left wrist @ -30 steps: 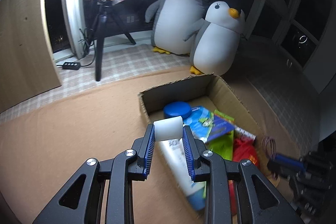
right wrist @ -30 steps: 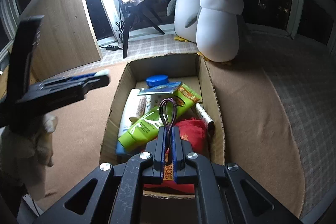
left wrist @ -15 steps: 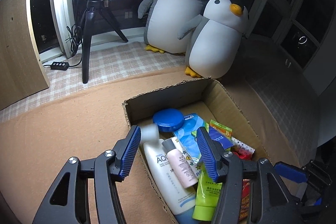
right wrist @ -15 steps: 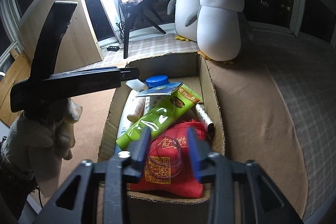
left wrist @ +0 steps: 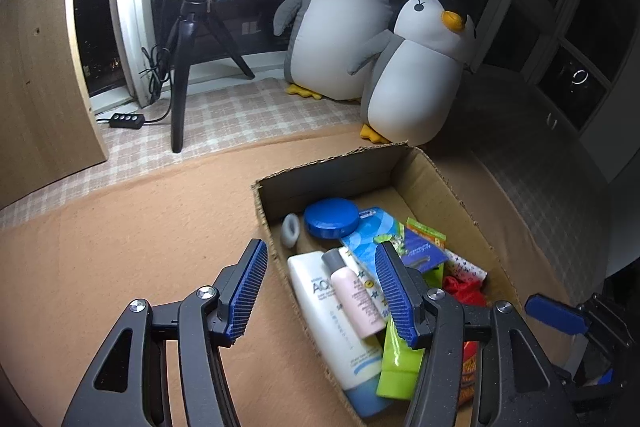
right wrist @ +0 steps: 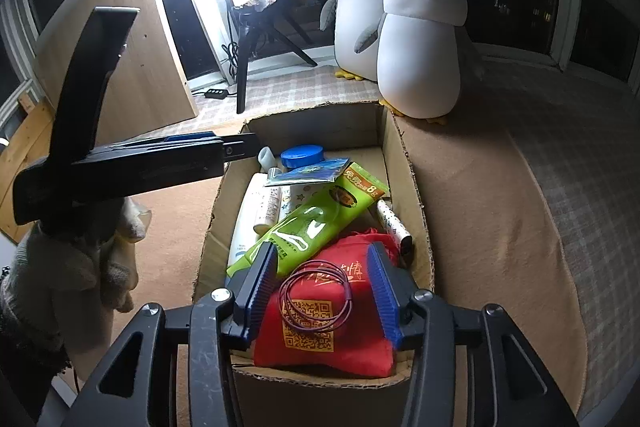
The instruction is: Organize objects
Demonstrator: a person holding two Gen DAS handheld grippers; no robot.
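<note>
Between our right gripper's (right wrist: 322,291) blue pads lies a thin purple wire loop (right wrist: 318,297), flat on a red pouch (right wrist: 320,331) at the near end of the cardboard box (right wrist: 416,187). We judge this the thing just set down: the loop sits directly below and ahead of the right gripper, touching neither pad, and the jaws are opening around it with nothing held. Beyond the pouch, a green tube (right wrist: 316,223) runs diagonally toward the box's far right corner. At the far left corner a small white roll (left wrist: 290,229) stands beside a blue lid (left wrist: 331,218). Our left gripper (left wrist: 320,293) hovers over the box's left wall, jaws about half apart and empty, well short of the roll. The right gripper is much nearer the loop.
</note>
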